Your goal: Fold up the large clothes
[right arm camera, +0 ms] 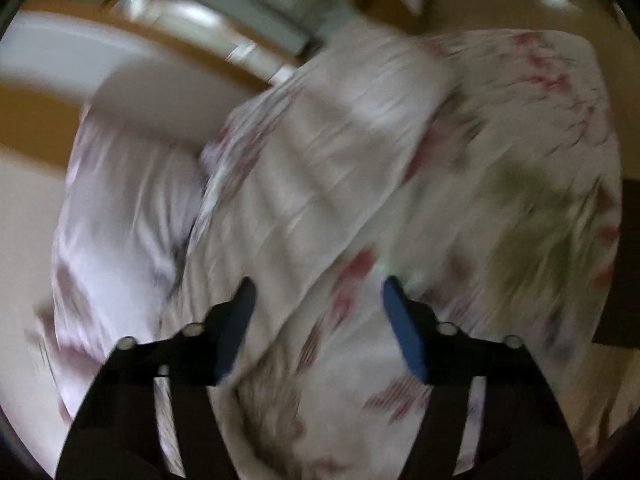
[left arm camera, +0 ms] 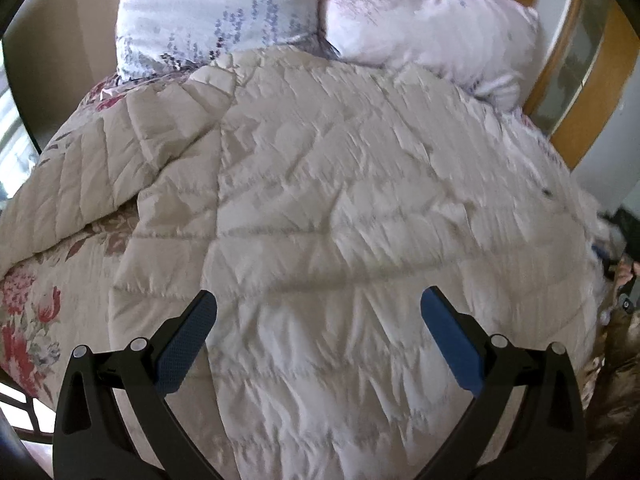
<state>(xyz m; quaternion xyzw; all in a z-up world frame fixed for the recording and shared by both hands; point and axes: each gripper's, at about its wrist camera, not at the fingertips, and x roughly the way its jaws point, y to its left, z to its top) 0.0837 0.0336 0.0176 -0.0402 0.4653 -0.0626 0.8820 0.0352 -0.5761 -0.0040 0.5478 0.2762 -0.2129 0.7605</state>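
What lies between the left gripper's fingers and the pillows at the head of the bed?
In the left wrist view, only the quilted beige coat lies between the left gripper and the pillows; nothing rests on it.

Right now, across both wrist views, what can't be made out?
- Right wrist view: motion blur smears the quilted garment and bedding; no seams or edges are readable.
- Left wrist view: the garment's near hem is cut off by the bottom edge and the left tongs.
- Left wrist view, right edge: dark objects, too small and cropped.
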